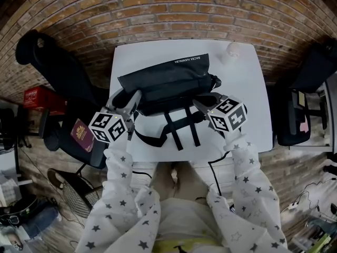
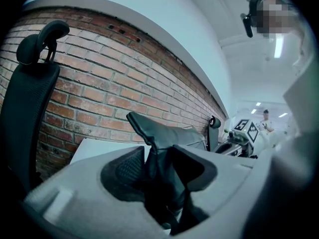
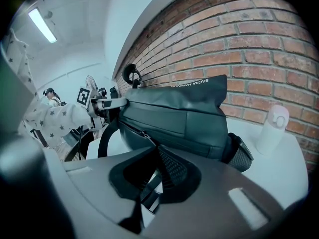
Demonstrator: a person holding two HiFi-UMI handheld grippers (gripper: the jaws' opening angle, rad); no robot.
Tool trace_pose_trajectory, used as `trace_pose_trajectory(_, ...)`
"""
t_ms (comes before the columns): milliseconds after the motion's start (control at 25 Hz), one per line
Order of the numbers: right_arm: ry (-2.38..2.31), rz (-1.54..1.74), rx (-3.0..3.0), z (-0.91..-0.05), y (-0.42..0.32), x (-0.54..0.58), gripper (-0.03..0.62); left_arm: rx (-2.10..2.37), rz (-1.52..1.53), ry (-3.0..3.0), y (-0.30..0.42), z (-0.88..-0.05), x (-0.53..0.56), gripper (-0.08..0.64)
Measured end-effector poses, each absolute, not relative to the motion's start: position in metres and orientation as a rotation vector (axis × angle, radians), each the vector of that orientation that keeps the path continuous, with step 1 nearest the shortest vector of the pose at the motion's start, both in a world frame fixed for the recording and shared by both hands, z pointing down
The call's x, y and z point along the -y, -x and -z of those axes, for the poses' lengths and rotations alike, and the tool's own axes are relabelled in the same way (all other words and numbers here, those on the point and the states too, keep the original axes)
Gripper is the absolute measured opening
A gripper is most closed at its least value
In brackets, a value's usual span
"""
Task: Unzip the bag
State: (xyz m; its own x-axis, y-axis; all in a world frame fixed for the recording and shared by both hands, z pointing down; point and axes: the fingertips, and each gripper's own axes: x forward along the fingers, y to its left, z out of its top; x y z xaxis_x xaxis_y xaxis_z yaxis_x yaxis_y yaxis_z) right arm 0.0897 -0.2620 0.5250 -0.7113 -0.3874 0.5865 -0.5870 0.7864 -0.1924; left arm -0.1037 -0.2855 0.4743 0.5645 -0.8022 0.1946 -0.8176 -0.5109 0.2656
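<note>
Beyond the left gripper (image 1: 134, 100) rises a brick wall (image 1: 174, 9); a black office chair (image 1: 50, 62) stands to its left, on seemingly wooden floor (image 1: 31, 154).

I see a white rectangular surface (image 1: 247, 88) pushed against a red-brown brick wall (image 1: 174, 9). A small white rounded object (image 1: 232, 49) stands near its far right corner. To the left is a black mesh office chair (image 1: 52, 67), with a burgundy booklet (image 1: 82, 135) lying on its seat. A red box (image 1: 42, 98) sits beyond it, low by the wall. Another black chair (image 1: 300, 109) stands to the right, on a wooden plank floor (image 1: 31, 157).
</note>
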Motion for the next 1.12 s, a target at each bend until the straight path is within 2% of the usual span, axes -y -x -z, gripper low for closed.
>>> trace_pose_trajectory(1120, -0.868, -0.472, 2.370, -0.523, -0.127, 0.276, 0.015, 1.375, -0.054, -2.457, 0.114, -0.478, 0.288, 0.179)
